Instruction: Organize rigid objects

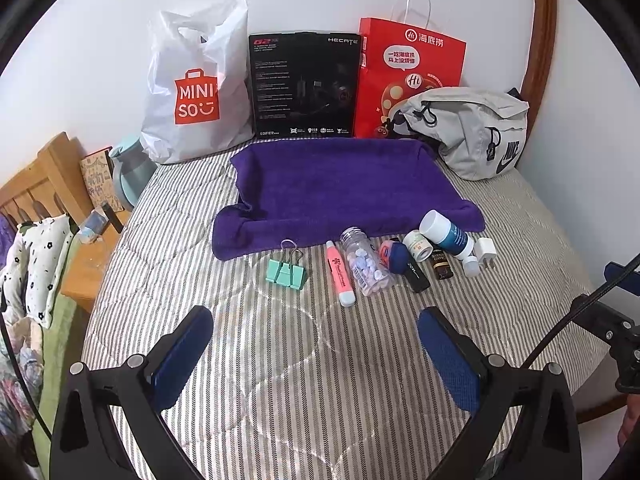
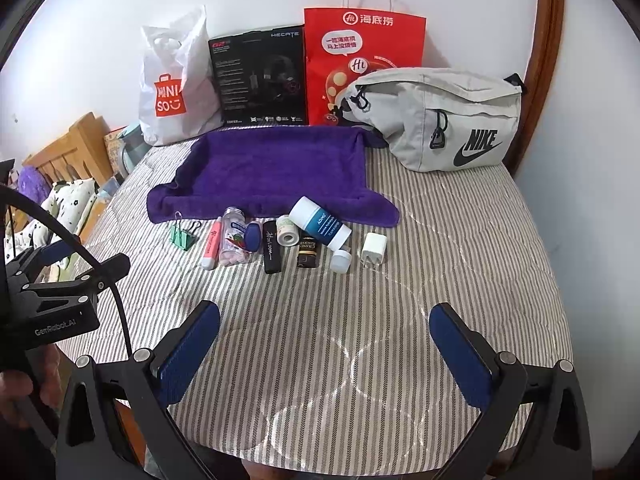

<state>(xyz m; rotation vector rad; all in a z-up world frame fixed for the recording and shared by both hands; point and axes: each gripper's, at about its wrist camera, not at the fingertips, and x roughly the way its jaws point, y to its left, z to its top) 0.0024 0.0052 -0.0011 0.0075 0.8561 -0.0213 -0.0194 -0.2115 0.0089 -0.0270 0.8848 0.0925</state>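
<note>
Two hand-held claws hover low over a striped bed (image 2: pixel 460 240), both with their blue-padded fingers spread wide and holding nothing: the left claw (image 1: pixel 316 344) and the right claw (image 2: pixel 326 340). Ahead of them, toward twelve o'clock, a row of small hard items lies along the near edge of a purple towel (image 2: pixel 272 168). From nine o'clock to three o'clock in the right wrist view: a mint binder clip (image 2: pixel 184 234), a pink highlighter (image 2: pixel 212 248), a clear pill bottle (image 2: pixel 234 242) lying on its side, a black tube (image 2: pixel 271 252), a small dark jar (image 2: pixel 308 254), a white-and-blue bottle (image 2: pixel 320 226) leaning against its neighbours, and a white charger plug (image 2: pixel 374 249) just beside them at the three o'clock end. All look light and stiff. The round bottles will probably roll and slip, so they are best pinched across the middle of the body. The clip offers flat sides; its wire handles look less steady. The plug's flat faces should hold well. Items touching each other may shift when one is lifted. Bags and a black box stand against the wall behind.
</note>
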